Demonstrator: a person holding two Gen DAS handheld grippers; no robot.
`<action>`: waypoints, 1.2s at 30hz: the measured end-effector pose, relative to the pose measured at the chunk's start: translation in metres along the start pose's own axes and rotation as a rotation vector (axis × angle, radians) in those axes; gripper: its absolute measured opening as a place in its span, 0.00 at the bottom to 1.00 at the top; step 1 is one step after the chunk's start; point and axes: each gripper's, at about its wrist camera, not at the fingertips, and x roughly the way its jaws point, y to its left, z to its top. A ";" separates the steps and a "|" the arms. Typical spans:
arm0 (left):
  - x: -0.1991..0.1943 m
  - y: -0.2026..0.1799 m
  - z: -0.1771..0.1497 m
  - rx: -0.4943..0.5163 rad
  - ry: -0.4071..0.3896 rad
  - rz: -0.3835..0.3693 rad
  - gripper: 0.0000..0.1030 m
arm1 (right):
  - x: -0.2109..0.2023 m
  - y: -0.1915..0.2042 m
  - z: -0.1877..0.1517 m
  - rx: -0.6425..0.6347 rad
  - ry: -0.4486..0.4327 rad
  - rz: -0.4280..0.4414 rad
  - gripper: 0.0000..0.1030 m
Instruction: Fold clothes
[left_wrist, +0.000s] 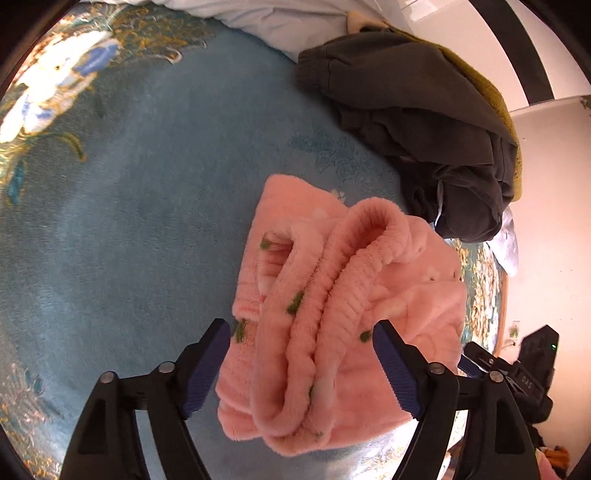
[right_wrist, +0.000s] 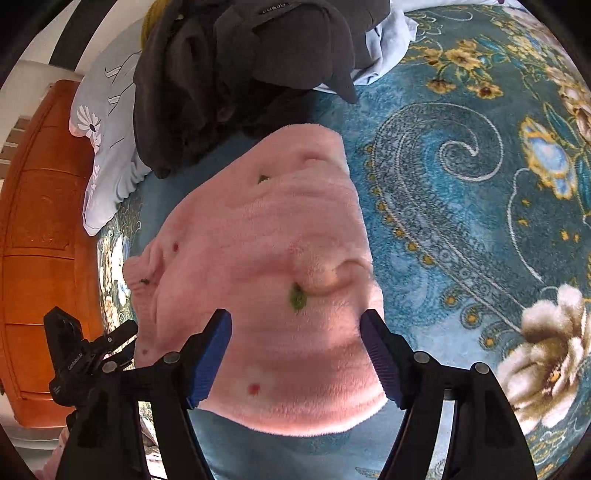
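Observation:
A pink fleece garment (left_wrist: 332, 295) with green and red specks lies bunched on the teal floral blanket (left_wrist: 129, 221). In the left wrist view its ribbed folded edge rises between my left gripper's fingers; the left gripper (left_wrist: 303, 365) is open, jaws wide on either side of the fabric. In the right wrist view the pink garment (right_wrist: 266, 258) spreads flat, and my right gripper (right_wrist: 297, 354) hovers open over its near edge. The other gripper (right_wrist: 85, 362) shows at the lower left there.
A heap of dark grey clothes (left_wrist: 424, 122) with a mustard piece lies behind the pink garment, also dark clothes (right_wrist: 229, 74). A pale blue pillow (right_wrist: 107, 155) sits at the blanket's edge. An orange wooden cabinet (right_wrist: 40, 240) stands beyond.

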 end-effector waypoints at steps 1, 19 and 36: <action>0.008 0.003 0.000 0.008 0.018 0.001 0.81 | 0.006 -0.005 0.002 0.009 0.007 0.004 0.71; 0.027 0.016 -0.013 -0.135 0.054 -0.109 0.45 | 0.041 -0.035 0.005 0.264 0.077 0.110 0.48; -0.112 -0.027 -0.055 0.040 0.031 -0.131 0.42 | -0.092 0.032 -0.084 0.215 0.048 0.147 0.37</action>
